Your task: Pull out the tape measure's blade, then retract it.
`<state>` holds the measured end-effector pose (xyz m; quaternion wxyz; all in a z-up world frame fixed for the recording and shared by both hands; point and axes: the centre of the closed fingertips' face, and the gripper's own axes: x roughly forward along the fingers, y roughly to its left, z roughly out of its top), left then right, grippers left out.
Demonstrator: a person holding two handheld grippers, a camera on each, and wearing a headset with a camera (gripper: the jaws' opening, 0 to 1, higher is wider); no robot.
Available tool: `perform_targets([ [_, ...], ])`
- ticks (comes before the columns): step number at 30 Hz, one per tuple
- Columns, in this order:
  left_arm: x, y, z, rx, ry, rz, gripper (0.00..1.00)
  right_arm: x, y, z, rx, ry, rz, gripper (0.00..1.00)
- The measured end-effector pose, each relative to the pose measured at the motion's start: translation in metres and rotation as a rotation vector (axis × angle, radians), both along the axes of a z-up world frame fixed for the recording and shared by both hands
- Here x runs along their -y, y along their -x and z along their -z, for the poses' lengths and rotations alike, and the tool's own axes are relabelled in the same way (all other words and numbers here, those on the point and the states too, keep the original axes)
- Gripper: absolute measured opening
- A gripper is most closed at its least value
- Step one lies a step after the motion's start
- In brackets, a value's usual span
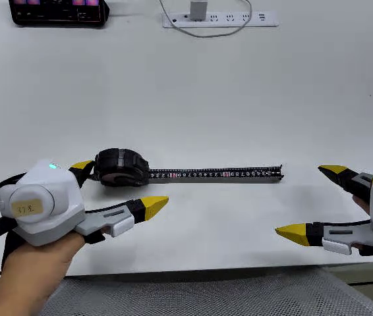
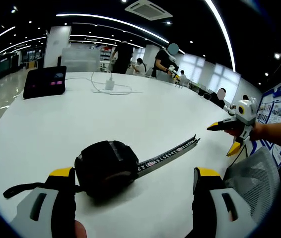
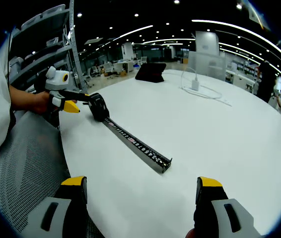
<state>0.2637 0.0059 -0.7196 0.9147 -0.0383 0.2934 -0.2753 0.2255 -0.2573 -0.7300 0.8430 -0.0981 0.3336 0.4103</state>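
1. Near edge, left hand-held gripper [image 1: 120, 184]: spread wide, empty, far jaw tip just beside the tape measure [image 1: 120, 168].
2. Right hand-held gripper [image 1: 310, 201]: spread, empty, apart from the blade [image 1: 216, 174] end.
3. Tape measure on white tabletop [image 1: 239, 92], blade extended.
4. Far edge: power strip [image 1: 221, 18], dark tablet [image 1: 58, 12].

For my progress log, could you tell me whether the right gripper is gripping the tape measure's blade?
No, the right gripper is open, and the blade lies free ahead of its jaws.

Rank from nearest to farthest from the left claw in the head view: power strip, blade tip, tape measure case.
1. Tape measure case, beside the left claw.
2. Blade tip, to the right.
3. Power strip, at the far side.
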Motion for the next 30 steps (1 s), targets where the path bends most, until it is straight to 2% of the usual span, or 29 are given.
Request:
perform_targets([
  [3, -0.001, -0.001, 0.004, -0.014, 0.0, -0.024, 0.96, 0.0, -0.002, 0.0, 0.003, 0.008, -0.01, 0.88],
  [7, 0.0, -0.002, 0.005, -0.007, -0.02, -0.044, 0.94, 0.0, -0.005, 0.0, 0.003, 0.015, -0.029, 0.86],
  [11, -0.006, -0.006, 0.008, -0.009, -0.034, -0.082, 0.88, 0.002, -0.008, 0.001, 0.001, 0.028, -0.047, 0.84],
  [14, -0.006, -0.007, 0.009, -0.02, -0.011, -0.107, 0.87, 0.003, -0.012, 0.001, 0.001, 0.04, -0.064, 0.82],
  [18, -0.007, -0.009, 0.009, -0.021, -0.006, -0.129, 0.85, 0.003, -0.016, 0.001, -0.002, 0.046, -0.078, 0.82],
  [30, -0.009, -0.016, 0.013, -0.019, -0.016, -0.203, 0.82, 0.004, -0.024, 0.005, -0.005, 0.088, -0.149, 0.75],
])
